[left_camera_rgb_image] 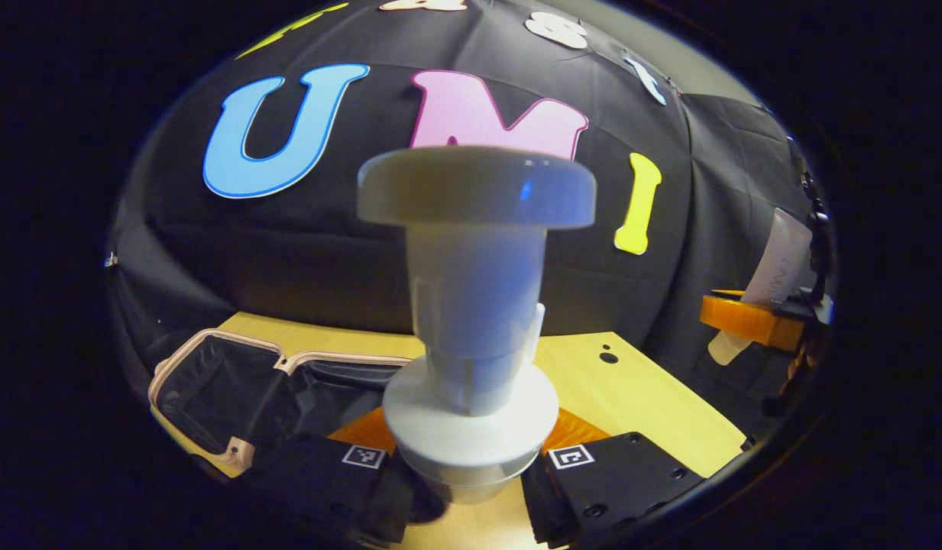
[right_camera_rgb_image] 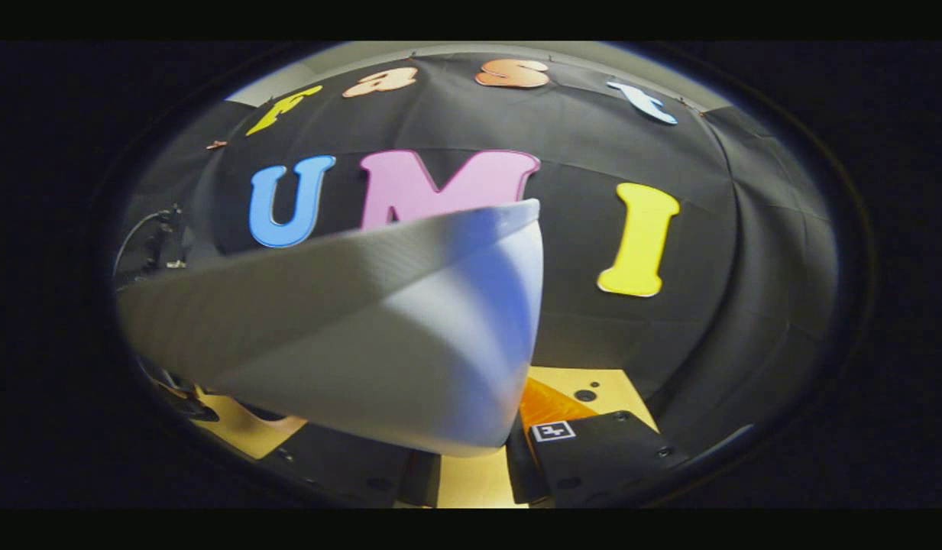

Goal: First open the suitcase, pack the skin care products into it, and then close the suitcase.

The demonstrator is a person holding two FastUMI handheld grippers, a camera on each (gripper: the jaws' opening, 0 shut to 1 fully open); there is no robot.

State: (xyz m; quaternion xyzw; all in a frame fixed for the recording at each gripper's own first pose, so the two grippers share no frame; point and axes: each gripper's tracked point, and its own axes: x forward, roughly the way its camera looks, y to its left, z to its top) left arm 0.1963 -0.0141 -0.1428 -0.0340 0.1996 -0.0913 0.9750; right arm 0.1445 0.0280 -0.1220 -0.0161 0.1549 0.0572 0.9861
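Observation:
A white pump bottle (left_camera_rgb_image: 471, 305) with a wide flat cap stands upright between the fingers of my left gripper (left_camera_rgb_image: 467, 477), which is shut on its base. The suitcase (left_camera_rgb_image: 211, 382) lies open on the table at the lower left of the left gripper view, with a beige rim and dark lining. My right gripper (right_camera_rgb_image: 474, 462) is shut on a white squeeze tube (right_camera_rgb_image: 379, 336) that tilts with its flat crimped end up. Far right in the left gripper view, that same tube (left_camera_rgb_image: 776, 267) shows in the right gripper (left_camera_rgb_image: 753, 321), held above the table's edge.
The light wooden table (left_camera_rgb_image: 639, 389) runs from the suitcase to the right and has small holes near its back edge. The black cloth wall (left_camera_rgb_image: 364, 267) stands close behind it. The table's right edge drops off below the right gripper.

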